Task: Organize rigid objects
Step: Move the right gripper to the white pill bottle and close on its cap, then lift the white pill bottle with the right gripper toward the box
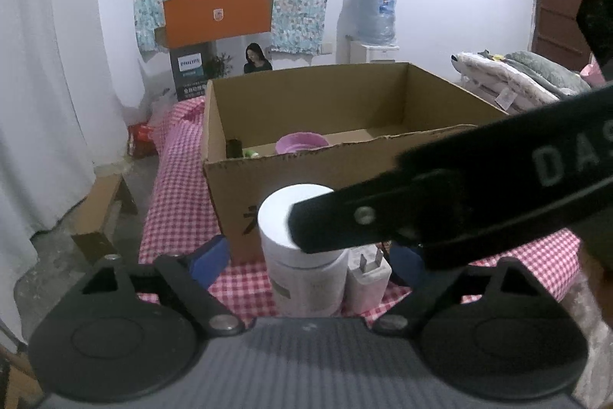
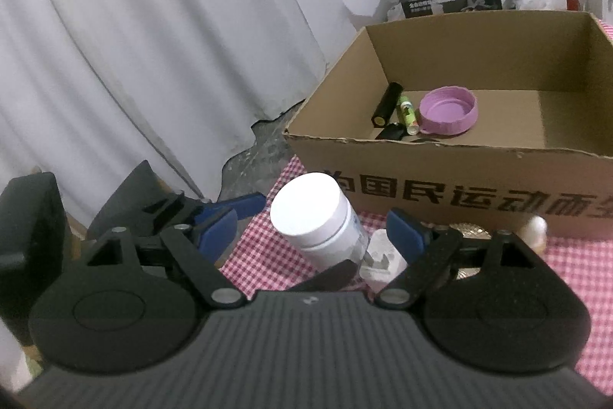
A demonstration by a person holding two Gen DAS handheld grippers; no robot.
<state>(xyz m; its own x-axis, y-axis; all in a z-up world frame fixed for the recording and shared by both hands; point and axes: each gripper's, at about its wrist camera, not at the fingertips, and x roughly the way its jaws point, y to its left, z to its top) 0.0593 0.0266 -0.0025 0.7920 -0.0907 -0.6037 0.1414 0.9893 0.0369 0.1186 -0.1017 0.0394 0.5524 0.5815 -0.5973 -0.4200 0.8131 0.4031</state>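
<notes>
A white jar [image 1: 302, 255] with a flat white lid stands on the checked cloth in front of the cardboard box [image 1: 237, 194]. My left gripper [image 1: 308, 252] is open, its blue fingers [image 1: 212, 253] on either side of the jar and apart from it. My right gripper [image 2: 312, 229] is open around the same jar [image 2: 318, 221] from another angle, and its black bar [image 1: 479, 194] crosses over the jar's lid. A white plug adapter [image 2: 383, 257] lies right beside the jar. In the box [image 2: 479, 179] lie a pink lid [image 2: 448, 110], a black cylinder [image 2: 387, 100] and a green tube [image 2: 408, 114].
The red-and-white checked table [image 1: 176, 186] ends close on the left, with bare floor [image 1: 61, 255] and a white curtain [image 2: 134, 45] beyond. A pale rounded object [image 2: 536, 227] and something gold [image 2: 469, 230] sit by the box's front wall. Bedding [image 1: 517, 79] lies far right.
</notes>
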